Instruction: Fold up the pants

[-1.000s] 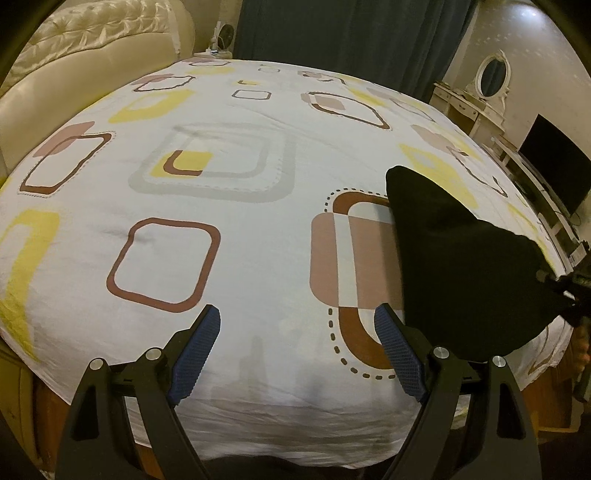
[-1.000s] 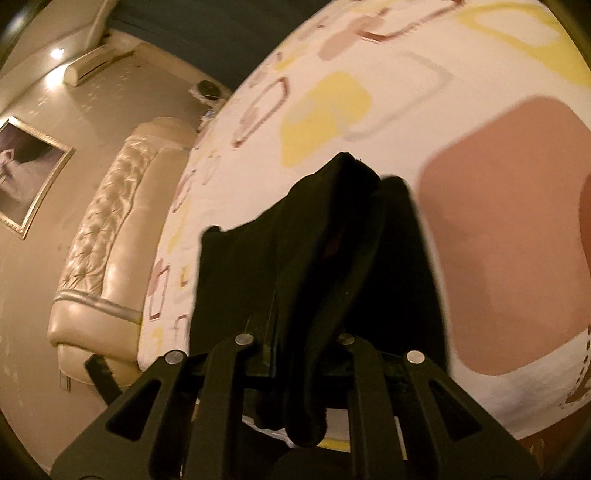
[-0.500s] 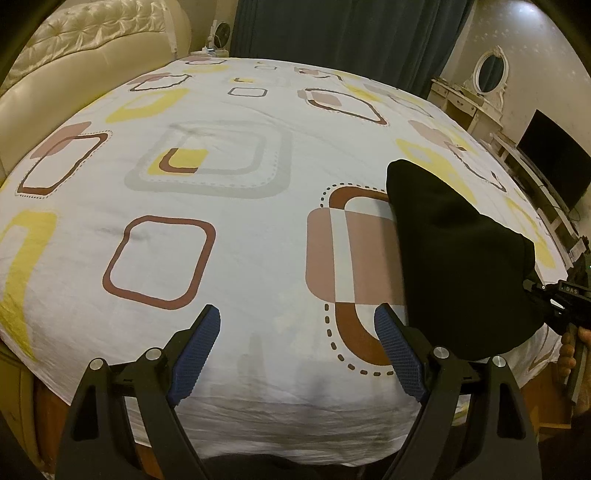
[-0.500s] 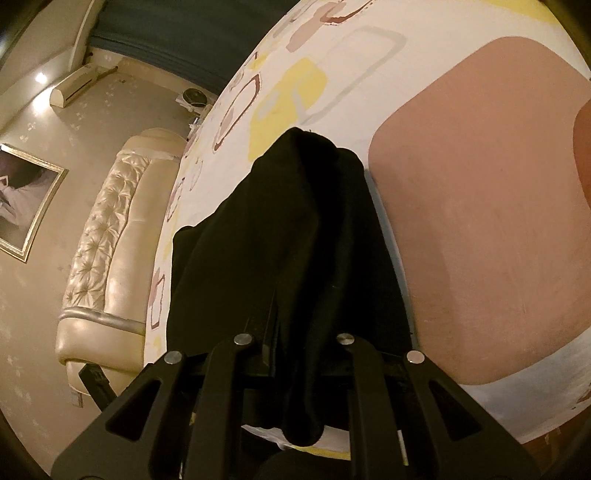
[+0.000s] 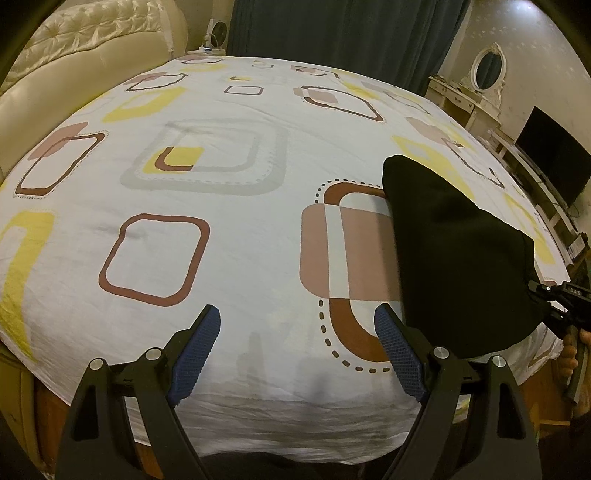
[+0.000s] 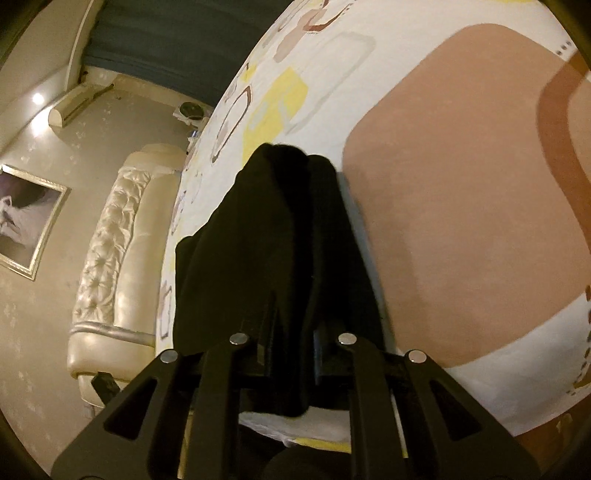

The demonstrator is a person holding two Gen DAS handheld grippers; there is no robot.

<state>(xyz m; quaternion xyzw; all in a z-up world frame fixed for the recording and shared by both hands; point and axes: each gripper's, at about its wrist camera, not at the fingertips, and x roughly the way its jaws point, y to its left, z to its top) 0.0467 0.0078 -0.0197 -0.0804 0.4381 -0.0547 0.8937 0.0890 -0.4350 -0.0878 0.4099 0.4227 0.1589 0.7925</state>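
A: Starting nearest, at the bottom of the left wrist view: the left gripper (image 5: 297, 350) has its blue pads spread wide with nothing between them, hovering over the patterned bedsheet (image 5: 229, 258).

B: And the right gripper (image 6: 291, 354)?

A: Clenched on a bunch of the black pants (image 6: 280, 240) at the bottom centre of its own view; the cloth runs up the middle of that frame onto the bed. In the left view the pants (image 5: 454, 251) sit at the right, draped from the right gripper (image 5: 554, 299) at the frame's right edge.

B: Progress?

A: Early, I'd judge. The pants look gathered rather than laid flat; spreading and every fold seem left to do.

B: Anything in the way?

A: Nothing on the sheet. Farther off: a tufted headboard (image 5: 92, 48) upper left, dark curtains (image 5: 332, 33) top centre, a dressing table with oval mirror (image 5: 487, 70) and a television (image 5: 554, 158) upper right.
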